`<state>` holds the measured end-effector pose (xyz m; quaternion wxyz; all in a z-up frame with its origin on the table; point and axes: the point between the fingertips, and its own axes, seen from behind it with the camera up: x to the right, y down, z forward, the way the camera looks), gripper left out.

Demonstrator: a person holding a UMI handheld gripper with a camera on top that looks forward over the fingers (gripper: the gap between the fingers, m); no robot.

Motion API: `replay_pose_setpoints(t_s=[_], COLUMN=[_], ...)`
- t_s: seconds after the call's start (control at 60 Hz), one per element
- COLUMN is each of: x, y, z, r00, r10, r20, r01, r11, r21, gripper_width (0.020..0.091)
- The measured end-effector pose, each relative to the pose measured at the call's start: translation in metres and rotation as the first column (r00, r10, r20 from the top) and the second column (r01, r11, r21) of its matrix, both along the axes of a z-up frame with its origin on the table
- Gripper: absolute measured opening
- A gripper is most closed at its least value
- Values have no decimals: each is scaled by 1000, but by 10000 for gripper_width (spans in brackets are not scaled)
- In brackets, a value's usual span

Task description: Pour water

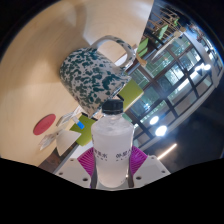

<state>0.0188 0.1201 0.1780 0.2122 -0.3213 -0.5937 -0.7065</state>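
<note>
My claw (112,163) is clamped on a clear plastic water bottle (111,150) at the bottom centre of the frame, both fingers pressing its sides, the magenta pads (88,158) showing at either flank of the bottle. The bottle stands upright along the fingers, its black cap (113,105) on and pointing up toward the middle of the frame; a pale label with small print wraps its lower body.

Just beyond the cap, in the upper middle-left of the frame, a white enamel mug (93,74) speckled with dark green sits tilted in this slanted view, its handle (115,45) arching to the upper right. It rests on a cream tabletop (35,50) that fills the upper left.

At the lower left, near the table's edge, lie a red round object (45,125) and some bright green and white pieces (78,128) that I cannot identify.

To the right, the frame falls away into a dark room of black-framed glass partitions (165,85), with bright lamp reflections (160,130) and a patch of yellow-green at the upper right.
</note>
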Motion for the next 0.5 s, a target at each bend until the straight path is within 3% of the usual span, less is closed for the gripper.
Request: replay_pose_setpoints(t_s=[0.183,0.3,0.367,0.417,0.5], x=[-2,7,15,37,57], y=[-17,-28,-36,-54,-56], z=[0,30,48,61,57], r00=[999,940,766,532,141], r10=[2,61,135,211,287], r20=[-55,-335,-629,-820,-947], r01=[-2,-33,-17,8,88], r11=[1000,995,982,967,950], r21=[-2,91,189,254,301], gripper_width=[418,420,418,417,417])
